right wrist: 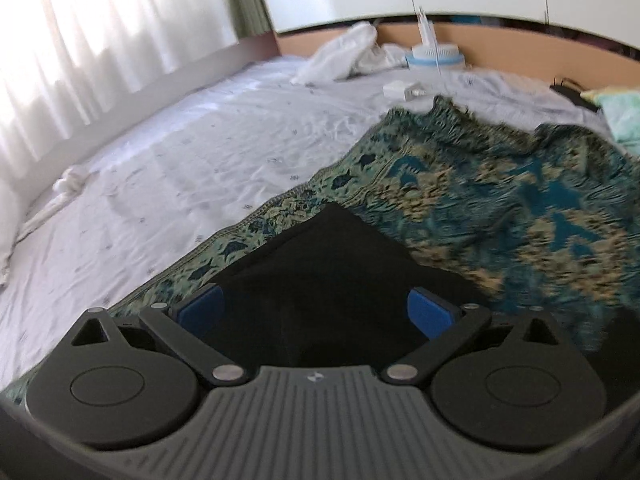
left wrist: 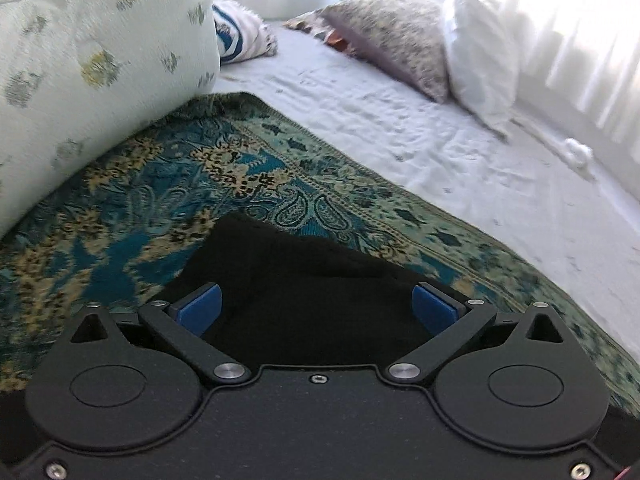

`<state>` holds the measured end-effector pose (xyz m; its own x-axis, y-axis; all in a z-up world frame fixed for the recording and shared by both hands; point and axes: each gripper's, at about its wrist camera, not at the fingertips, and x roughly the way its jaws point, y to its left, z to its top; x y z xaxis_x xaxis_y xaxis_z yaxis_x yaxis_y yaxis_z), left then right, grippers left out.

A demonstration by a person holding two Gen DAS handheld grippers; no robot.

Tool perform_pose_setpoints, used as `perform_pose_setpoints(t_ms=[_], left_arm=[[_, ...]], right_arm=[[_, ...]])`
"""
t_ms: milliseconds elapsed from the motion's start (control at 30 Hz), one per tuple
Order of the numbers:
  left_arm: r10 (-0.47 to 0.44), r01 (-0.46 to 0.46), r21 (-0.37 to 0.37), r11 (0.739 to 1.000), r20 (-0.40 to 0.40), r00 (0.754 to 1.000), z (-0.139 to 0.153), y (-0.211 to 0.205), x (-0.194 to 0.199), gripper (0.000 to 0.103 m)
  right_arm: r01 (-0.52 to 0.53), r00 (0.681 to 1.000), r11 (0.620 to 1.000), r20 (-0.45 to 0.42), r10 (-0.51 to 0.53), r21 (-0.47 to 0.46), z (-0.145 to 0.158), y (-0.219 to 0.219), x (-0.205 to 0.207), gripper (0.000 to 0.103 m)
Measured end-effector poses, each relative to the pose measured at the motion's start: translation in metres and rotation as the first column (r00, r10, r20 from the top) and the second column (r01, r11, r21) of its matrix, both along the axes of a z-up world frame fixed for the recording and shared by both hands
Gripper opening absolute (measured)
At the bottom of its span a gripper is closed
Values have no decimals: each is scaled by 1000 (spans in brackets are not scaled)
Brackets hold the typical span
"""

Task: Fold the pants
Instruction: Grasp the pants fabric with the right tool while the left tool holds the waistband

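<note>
The black pants (left wrist: 304, 280) lie on a teal and gold patterned blanket (left wrist: 160, 184) on the bed. In the left wrist view a corner of the pants points away from me, and my left gripper (left wrist: 316, 306) is open with its blue pads (left wrist: 202, 308) wide apart over the black cloth. In the right wrist view another corner of the pants (right wrist: 324, 272) lies on the blanket (right wrist: 500, 200), and my right gripper (right wrist: 314, 308) is open, blue pads (right wrist: 430, 312) apart over the cloth. Neither gripper holds the pants.
A large white flowered pillow (left wrist: 92, 60) leans at the left, with more pillows (left wrist: 392, 36) at the head. White sheet (right wrist: 180, 152) covers the bed beside curtains. A white charger (right wrist: 404, 90), crumpled white cloth (right wrist: 352, 52) and a blue-white device (right wrist: 434, 56) lie at the far end.
</note>
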<state>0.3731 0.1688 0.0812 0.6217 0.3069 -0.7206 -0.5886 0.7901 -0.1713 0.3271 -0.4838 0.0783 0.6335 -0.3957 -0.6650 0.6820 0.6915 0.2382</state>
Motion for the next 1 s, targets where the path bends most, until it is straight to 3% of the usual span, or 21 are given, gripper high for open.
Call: perform_pose_setpoints(t_ms=[167,267,400,533,633,700,800,867,900,933,1000], left_arm=[[78,-78,10,997,-37,996,-28,2,45,102],[117,-117,10,993,-36,992,-42,4,62,103],[144,-142,83,986,-18,989,-51,-5,77,103],[153,-139,161,977,-75,985,-63,-17,90,103],[170,-146,217,965,-94,981,-68,-27,96,103],[192,-172,202,964,-87,978,-69,-27,98,103],[191,-169,207,964,-92,977,-70,-27,100,103],[176,-157,199,967,-85,981,-69,-26,97,103],[166,-148,191,970,-80,983,-69,-25,95,101],[152,-137,181,974,-71,986,-68,-24,93,96],[129,-117,175,978,-57,990,-65,-24,88,85]], right_arm=[[71,995,997,-79,-68,36,-30,-12,60,103],[111,992,992,-67,-107,61,-42,-21,81,103],[139,990,988,-47,-136,64,-51,-29,107,103],[153,980,986,-121,-159,-58,-59,-25,136,103],[176,939,961,-256,-228,-211,-75,-14,151,103],[175,942,951,-237,-237,-254,-79,-7,149,103],[177,946,954,-227,-232,-242,-79,-8,145,103],[176,952,962,-213,-221,-210,-76,-12,140,96],[181,953,962,-206,-223,-205,-73,-13,138,86],[189,951,958,-202,-233,-216,-71,-12,135,64],[183,952,955,-199,-231,-233,-67,-14,131,46]])
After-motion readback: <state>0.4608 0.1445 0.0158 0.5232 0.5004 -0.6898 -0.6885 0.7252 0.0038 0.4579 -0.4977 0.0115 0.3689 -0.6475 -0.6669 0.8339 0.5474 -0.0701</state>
